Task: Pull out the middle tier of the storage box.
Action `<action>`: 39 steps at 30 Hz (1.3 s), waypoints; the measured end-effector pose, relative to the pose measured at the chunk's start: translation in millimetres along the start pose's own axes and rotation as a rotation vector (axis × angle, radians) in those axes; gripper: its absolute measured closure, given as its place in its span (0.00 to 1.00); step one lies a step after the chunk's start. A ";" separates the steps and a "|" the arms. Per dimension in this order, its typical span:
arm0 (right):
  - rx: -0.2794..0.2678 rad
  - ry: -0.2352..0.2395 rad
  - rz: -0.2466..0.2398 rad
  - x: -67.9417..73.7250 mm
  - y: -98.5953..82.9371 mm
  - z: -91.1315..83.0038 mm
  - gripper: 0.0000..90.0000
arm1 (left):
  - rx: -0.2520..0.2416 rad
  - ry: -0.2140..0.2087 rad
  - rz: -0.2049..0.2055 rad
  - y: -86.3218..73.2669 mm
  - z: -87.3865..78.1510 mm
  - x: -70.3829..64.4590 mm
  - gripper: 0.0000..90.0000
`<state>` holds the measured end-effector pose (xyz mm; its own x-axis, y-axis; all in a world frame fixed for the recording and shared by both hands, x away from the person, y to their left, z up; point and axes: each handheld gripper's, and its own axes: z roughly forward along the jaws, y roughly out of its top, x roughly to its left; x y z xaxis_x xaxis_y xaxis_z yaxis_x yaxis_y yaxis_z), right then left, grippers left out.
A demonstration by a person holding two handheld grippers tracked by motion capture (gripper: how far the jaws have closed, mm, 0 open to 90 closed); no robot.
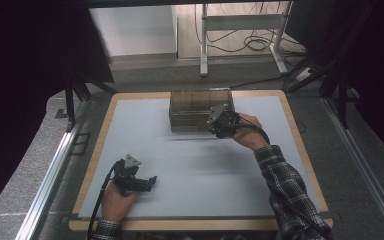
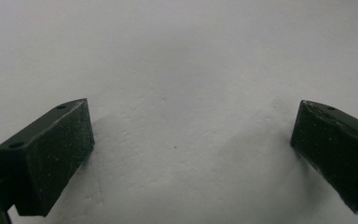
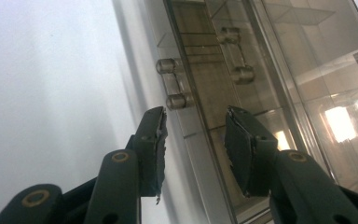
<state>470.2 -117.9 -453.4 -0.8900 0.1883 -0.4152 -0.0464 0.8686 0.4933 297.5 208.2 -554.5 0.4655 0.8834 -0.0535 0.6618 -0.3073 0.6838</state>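
Hovering at the clear drawer box point(image 1: 201, 110), the right gripper point(image 1: 219, 125) is being held with jaws apart beside its handle point(image 3: 173, 84); the left gripper point(image 1: 147, 183) is being rested on the worktop point(image 1: 205, 170), jaws wide apart.

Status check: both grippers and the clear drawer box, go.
Right gripper open, at the clear drawer box, jaws near its lower drawer handle. Left gripper open, low over bare mat. Nothing in the way.
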 end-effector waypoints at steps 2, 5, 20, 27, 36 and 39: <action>0.005 0.012 0.007 -3.1 -1.7 1.0 0.65 | 0.000 0.000 0.000 0.0 0.0 0.0 0.00; 0.015 0.025 0.006 -6.7 -4.0 2.8 0.67 | 0.000 0.000 0.000 0.0 0.0 0.0 0.00; 0.042 0.147 -0.002 -27.8 -13.7 12.1 0.78 | 0.001 0.001 0.001 0.0 -0.1 0.1 0.00; 0.048 0.206 0.002 -35.0 -17.1 16.9 0.82 | 0.000 0.000 0.000 0.0 0.0 0.0 0.00; 0.040 0.268 -0.027 -44.5 -20.6 21.4 0.91 | 0.000 0.000 0.000 0.0 0.0 0.0 0.00; 0.042 0.291 -0.038 -46.6 -19.9 22.0 0.92 | 0.000 0.000 0.000 0.0 0.0 0.0 0.00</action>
<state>522.5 -133.9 -460.6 -0.9810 0.0213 -0.1930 -0.0686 0.8918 0.4472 297.5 208.2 -554.6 0.4654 0.8835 -0.0540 0.6618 -0.3068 0.6841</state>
